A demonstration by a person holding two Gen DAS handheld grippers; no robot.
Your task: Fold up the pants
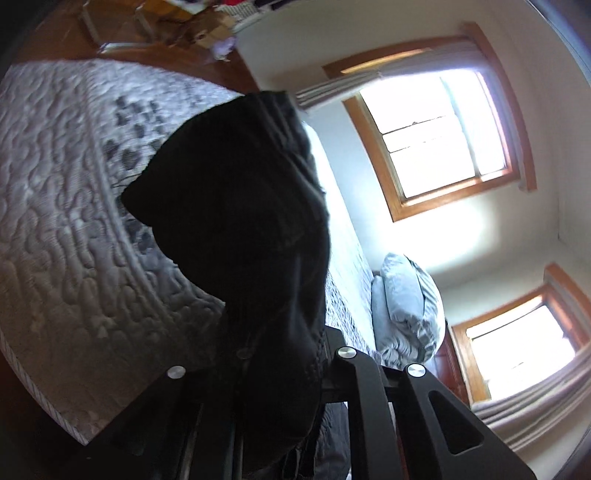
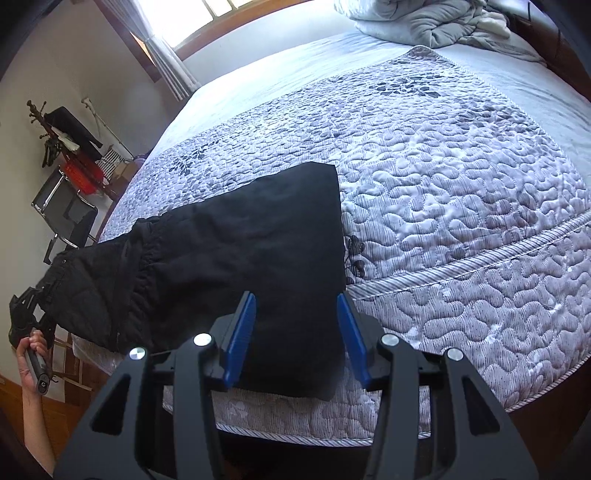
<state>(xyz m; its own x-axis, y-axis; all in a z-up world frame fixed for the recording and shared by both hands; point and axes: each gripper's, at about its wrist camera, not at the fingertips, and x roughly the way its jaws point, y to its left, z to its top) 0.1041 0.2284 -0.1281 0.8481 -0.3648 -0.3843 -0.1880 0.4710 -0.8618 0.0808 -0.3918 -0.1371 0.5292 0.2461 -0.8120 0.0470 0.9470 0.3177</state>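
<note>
We have the black pants (image 2: 236, 251) lying across the near edge of the bed (image 2: 461, 192), on its quilted cover, with the folded leg end toward us and the waistband end hanging out past the bed's left side. Our left claw (image 2: 31, 299) is clamped tight on that waistband end, raised off the bed, so the cloth drapes dark in front of its camera; we judge this hold is meant to carry the waist over onto the legs for the next fold. Our right claw (image 2: 295, 328) stands partly open, its blue pads (image 2: 240, 339) straddling the leg end without pressing it, most likely ready to pin the cloth. A bundled blanket (image 2: 424, 22) sits far off by the headboard, clear of the fold.
</note>
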